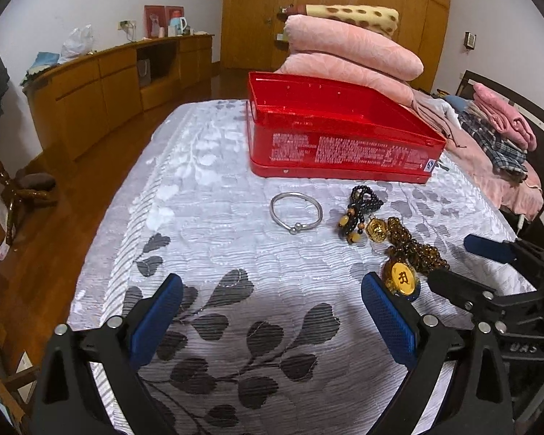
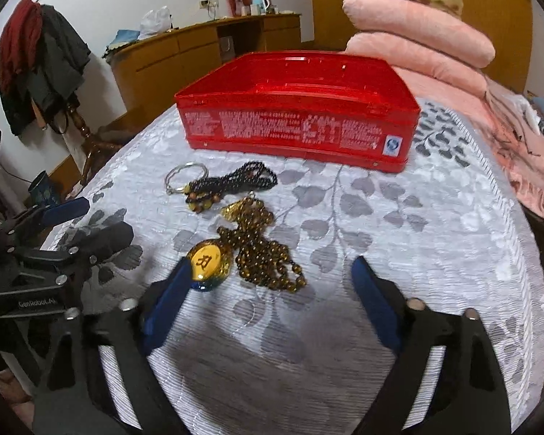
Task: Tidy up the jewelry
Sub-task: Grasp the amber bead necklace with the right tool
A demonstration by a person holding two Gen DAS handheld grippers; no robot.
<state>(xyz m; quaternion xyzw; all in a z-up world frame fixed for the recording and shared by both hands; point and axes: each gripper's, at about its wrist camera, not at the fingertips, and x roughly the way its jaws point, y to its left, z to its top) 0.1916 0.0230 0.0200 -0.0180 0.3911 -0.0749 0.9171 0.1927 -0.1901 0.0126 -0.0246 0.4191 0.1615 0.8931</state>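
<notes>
An open red tin box (image 1: 341,134) (image 2: 297,123) stands on the bed's grey leaf-patterned cover. In front of it lie a silver bangle (image 1: 296,213) (image 2: 185,177), a black bead bracelet with amber beads (image 1: 361,210) (image 2: 232,185), a gold pendant (image 1: 376,231) (image 2: 235,210) and a brown bead necklace (image 1: 417,250) (image 2: 264,253) with a round yellow medallion (image 1: 402,279) (image 2: 208,262). My left gripper (image 1: 272,290) is open and empty, near the front of the jewelry. My right gripper (image 2: 272,272) is open and empty, its jaws either side of the brown necklace.
Pink folded blankets (image 1: 351,54) (image 2: 417,32) are stacked behind the box. Folded clothes (image 1: 497,134) lie to the right on the bed. A wooden cabinet (image 1: 108,87) and a coat stand (image 2: 43,58) are off the bed to the left.
</notes>
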